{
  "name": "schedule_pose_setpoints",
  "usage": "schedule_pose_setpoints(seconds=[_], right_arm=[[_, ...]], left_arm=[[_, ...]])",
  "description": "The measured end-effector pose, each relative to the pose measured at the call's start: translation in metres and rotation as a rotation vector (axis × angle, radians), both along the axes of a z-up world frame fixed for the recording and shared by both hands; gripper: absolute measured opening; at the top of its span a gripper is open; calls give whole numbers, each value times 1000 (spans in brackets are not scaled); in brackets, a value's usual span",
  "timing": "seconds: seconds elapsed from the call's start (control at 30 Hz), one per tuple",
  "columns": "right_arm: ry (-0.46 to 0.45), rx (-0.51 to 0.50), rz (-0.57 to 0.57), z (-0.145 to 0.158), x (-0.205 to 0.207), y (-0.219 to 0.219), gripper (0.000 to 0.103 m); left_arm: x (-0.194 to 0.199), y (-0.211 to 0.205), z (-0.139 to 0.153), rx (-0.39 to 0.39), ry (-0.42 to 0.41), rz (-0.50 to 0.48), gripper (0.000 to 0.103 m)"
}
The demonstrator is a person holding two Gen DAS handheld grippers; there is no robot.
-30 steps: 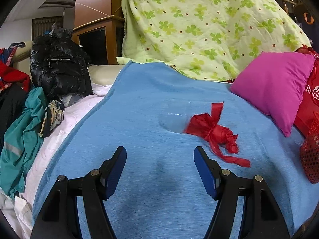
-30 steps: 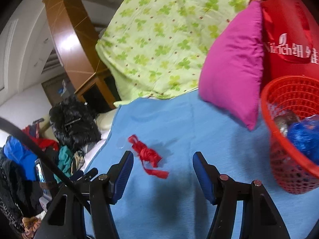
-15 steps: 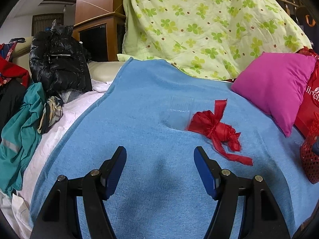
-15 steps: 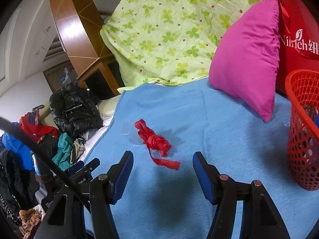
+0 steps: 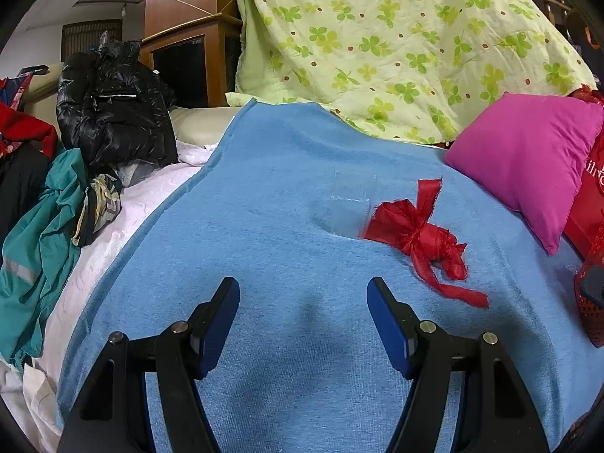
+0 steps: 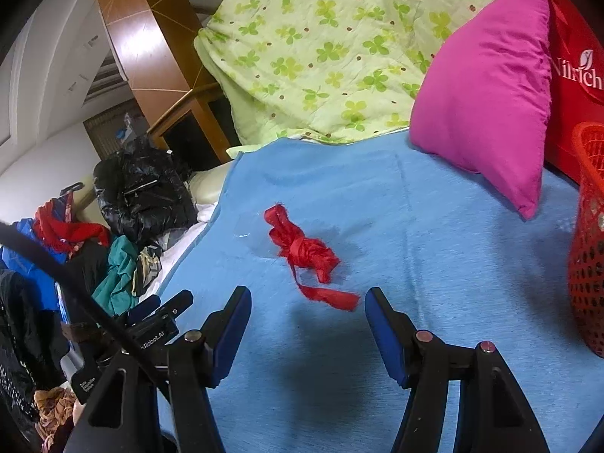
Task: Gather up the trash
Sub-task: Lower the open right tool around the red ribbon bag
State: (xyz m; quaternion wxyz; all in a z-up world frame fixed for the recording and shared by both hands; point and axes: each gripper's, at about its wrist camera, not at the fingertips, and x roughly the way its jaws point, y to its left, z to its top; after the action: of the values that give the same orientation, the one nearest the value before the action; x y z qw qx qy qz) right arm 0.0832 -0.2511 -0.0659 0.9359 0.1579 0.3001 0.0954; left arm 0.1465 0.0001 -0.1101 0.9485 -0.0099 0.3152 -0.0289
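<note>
Here, the left gripper (image 5: 303, 298) stood with its 2 blue-padded fingers (image 5: 221, 317) wide apart at the bottom of the left wrist view, nothing between them, over bare blue blanket (image 5: 264, 226). The right gripper (image 6: 307, 309) was likewise spread and empty at the bottom of the right wrist view; the loose tail of the red ribbon bundle (image 6: 302, 251) lay just beyond its fingertips, not touching either pad. In the left wrist view the same red ribbon bundle (image 5: 419, 234) lay right of centre, above and to the right of the fingers. A clear plastic piece (image 5: 349, 204) lay against its left side, partly under it. A red mesh basket (image 6: 587, 264) stood at the right edge of the right wrist view, well apart from the ribbon. A magenta pillow (image 6: 487, 94) occupied the upper right, leaning on a red bag (image 6: 573, 75). A green clover-print quilt (image 5: 396, 45) filled the top centre. A black jacket (image 5: 113, 109) and heaped clothes (image 5: 41, 241) lay at the left.
</note>
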Motion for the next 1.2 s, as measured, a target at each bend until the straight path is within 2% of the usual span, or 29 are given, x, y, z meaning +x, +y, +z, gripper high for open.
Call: schedule_pose_setpoints(seconds=[0.63, 1.2], right_arm=[[30, -4, 45, -9, 12, 26, 67], [77, -19, 30, -17, 30, 31, 71]], left_arm=[[1, 5, 1, -9, 10, 2, 71], [5, 12, -1, -36, 34, 13, 71]])
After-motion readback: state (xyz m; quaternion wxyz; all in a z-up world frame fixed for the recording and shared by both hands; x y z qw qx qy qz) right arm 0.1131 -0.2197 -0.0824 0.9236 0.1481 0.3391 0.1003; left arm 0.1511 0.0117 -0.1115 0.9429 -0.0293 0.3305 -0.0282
